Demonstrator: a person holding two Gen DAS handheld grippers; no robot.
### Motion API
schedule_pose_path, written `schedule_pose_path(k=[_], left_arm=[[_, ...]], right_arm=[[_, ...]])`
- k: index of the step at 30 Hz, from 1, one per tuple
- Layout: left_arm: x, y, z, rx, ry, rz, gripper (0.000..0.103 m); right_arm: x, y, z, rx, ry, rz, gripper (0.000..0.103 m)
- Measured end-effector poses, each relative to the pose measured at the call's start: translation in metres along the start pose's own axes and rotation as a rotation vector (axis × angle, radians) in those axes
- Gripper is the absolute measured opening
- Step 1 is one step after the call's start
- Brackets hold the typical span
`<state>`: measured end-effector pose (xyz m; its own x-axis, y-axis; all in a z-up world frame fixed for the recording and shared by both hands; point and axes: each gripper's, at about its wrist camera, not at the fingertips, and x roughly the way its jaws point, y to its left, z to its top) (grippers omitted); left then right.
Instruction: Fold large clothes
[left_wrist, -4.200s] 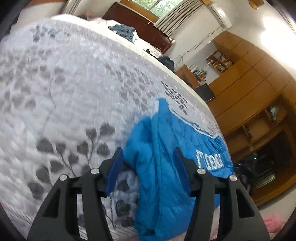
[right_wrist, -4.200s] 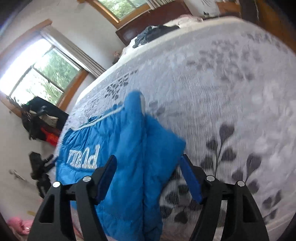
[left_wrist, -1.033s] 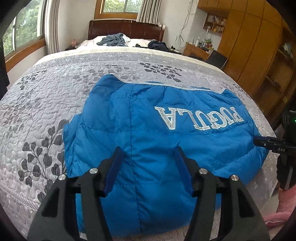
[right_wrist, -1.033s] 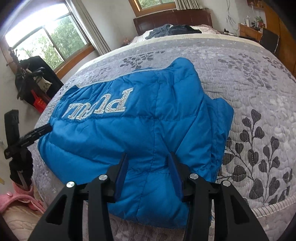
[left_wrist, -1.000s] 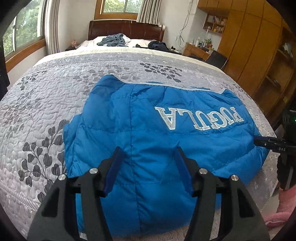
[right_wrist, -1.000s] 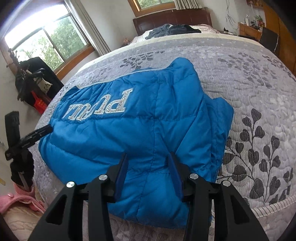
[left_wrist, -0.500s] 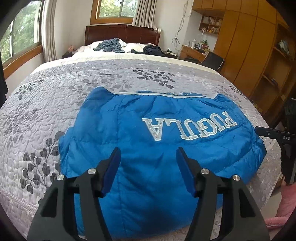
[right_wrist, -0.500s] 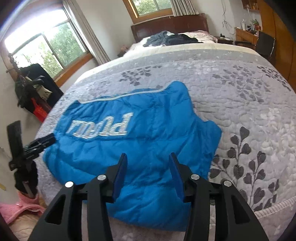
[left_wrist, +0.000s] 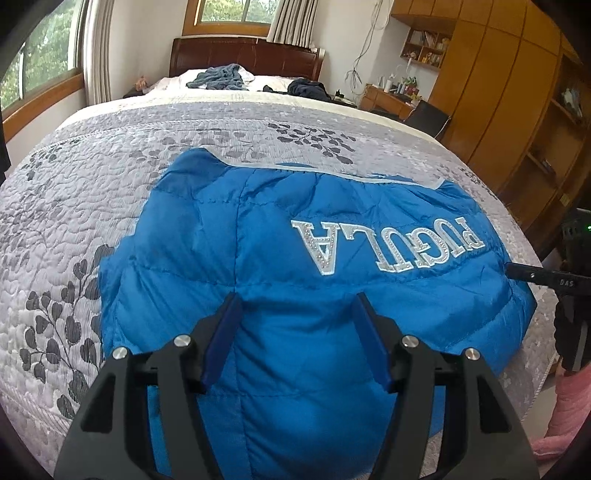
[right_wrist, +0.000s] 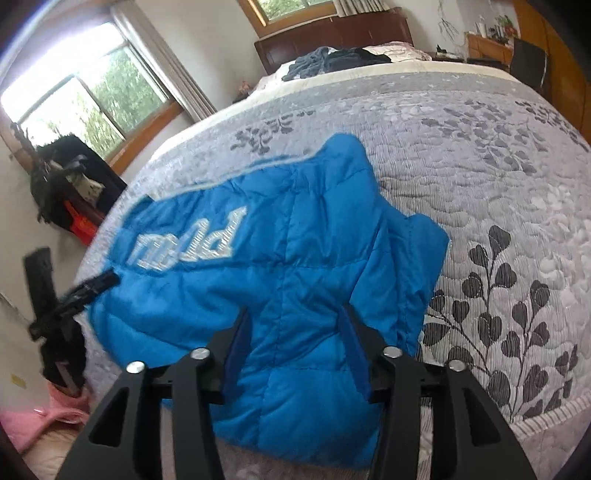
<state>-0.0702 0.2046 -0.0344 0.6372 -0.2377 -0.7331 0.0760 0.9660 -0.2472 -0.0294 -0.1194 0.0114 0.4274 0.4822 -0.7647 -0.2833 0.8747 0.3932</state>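
Jacket (left_wrist: 280, 236) spread flat on bed quilt (left_wrist: 74, 192), near the foot edge. Behind it, loose clothes (left_wrist: 221, 79) against headboard (left_wrist: 243, 55). Left gripper (left_wrist: 297, 310) and right gripper (right_wrist: 293, 325) above jacket's near edge.

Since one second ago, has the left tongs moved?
Yes. The left tongs has pulled back from the blue jacket; the headboard now sits lower in view.

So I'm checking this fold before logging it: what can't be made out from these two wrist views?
- Near hem of the blue jacket: left wrist view, hidden behind the left gripper.
- Silver lettering: right wrist view, motion blur; its far end is unreadable.
- Jacket's underside and sleeves: both views, covered by the jacket itself.
- Shelf items: left wrist view, too small.
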Motion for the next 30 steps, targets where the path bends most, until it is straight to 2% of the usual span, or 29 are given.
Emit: schedule_pose_path(k=[2, 5, 8, 9, 12, 14, 15, 21, 26, 30], left_arm=[[-0.005, -0.001, 0.003, -0.008, -0.008, -0.016, 0.063], [-0.012, -0.006, 0.009, 0.003, -0.030, -0.033, 0.065], [-0.010, -0.014, 0.013, 0.024, -0.036, -0.043, 0.067], [-0.008, -0.015, 0.013, 0.026, -0.033, -0.043, 0.067], [0.000, -0.013, 0.013, 0.018, -0.013, -0.039, 0.067], [0.005, -0.011, 0.011, 0.014, -0.002, -0.035, 0.067], [0.006, -0.010, 0.010, 0.012, 0.000, -0.033, 0.067], [0.010, -0.006, 0.007, 0.011, 0.001, -0.036, 0.069], [0.011, -0.004, 0.004, 0.014, -0.004, -0.041, 0.069], [0.012, -0.003, 0.003, 0.013, -0.006, -0.047, 0.069]], right_arm=[[-0.014, -0.001, 0.002, 0.008, -0.033, 0.016, 0.087], [-0.032, -0.009, 0.004, 0.016, -0.078, -0.041, 0.093], [-0.034, -0.033, 0.004, 0.096, -0.056, 0.000, 0.094], [-0.030, -0.045, 0.002, 0.131, -0.029, 0.039, 0.095], [-0.014, -0.075, -0.005, 0.222, 0.018, 0.085, 0.095], [-0.004, -0.090, -0.011, 0.274, 0.033, 0.158, 0.095], [0.004, -0.097, -0.014, 0.298, 0.045, 0.221, 0.095], [0.025, -0.099, -0.013, 0.255, 0.022, 0.358, 0.095], [0.046, -0.081, -0.003, 0.191, 0.054, 0.380, 0.085], [0.052, -0.068, 0.003, 0.172, 0.070, 0.376, 0.067]])
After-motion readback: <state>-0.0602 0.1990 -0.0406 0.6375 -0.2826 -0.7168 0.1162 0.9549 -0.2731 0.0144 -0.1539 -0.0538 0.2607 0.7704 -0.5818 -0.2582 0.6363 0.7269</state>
